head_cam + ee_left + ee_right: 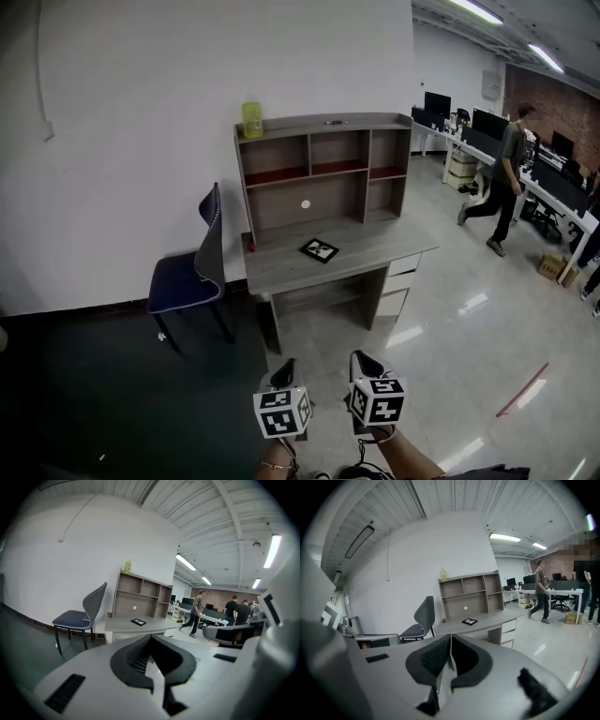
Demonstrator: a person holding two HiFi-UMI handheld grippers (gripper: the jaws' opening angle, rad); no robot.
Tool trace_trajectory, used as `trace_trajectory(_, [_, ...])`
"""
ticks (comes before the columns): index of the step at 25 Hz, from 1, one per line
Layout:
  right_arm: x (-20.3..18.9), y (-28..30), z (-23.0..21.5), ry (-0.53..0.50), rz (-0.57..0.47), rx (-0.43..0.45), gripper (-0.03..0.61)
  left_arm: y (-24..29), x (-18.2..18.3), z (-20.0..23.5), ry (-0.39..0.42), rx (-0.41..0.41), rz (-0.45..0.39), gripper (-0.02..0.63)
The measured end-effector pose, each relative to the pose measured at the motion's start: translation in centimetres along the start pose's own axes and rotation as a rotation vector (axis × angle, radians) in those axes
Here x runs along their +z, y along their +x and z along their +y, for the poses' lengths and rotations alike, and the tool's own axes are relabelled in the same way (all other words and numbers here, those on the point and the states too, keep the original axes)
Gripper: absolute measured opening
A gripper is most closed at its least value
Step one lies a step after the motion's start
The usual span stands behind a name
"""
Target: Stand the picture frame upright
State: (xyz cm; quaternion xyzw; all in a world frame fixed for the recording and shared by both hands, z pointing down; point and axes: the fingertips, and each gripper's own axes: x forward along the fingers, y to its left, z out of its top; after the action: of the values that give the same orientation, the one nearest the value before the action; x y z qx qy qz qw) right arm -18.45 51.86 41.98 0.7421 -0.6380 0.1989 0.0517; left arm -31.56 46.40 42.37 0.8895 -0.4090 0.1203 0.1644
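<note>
Picture frame (319,250) lies flat on the table (361,251), face up, dark border, near the middle of the top and just in front of the shelf unit (323,173) that stands along the table's back edge; not upright. The left gripper view shows the same frame (138,622) flat on the table, and so does the right gripper view (469,621).

Left hand-held gripper (284,372) is low in the head view, well apart from the table, over the floor (450,309); in its own view the jaws are pressed together with nothing between them. Right hand-held gripper (365,364) is just beside it, at the same height; its jaws are likewise pressed together and empty. Both point toward the table.

Yellow-green container (251,119) stands on top of the shelf unit at its left end; small red object (250,247) sits at the table's back left. Dark blue chair (192,272) stands left of the table, against the white wall (131,112). A person (502,178) walks at far right beside a row of office desks (525,164).
</note>
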Motion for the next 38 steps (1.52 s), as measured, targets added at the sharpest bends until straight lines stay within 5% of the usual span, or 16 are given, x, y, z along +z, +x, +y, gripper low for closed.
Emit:
trace_trajectory(13, [-1.4,4.2,-2.5,0.041,0.052,-0.033,0.032,4.7,-1.3,1.0,0.015,-0.011,0.063,0.011])
trace_trajectory(38, [8.0,19.5,-10.5,0.022,0.038,0.014,0.032,21.6,6.7,2.0,0.035,0.039,0.053,0.011])
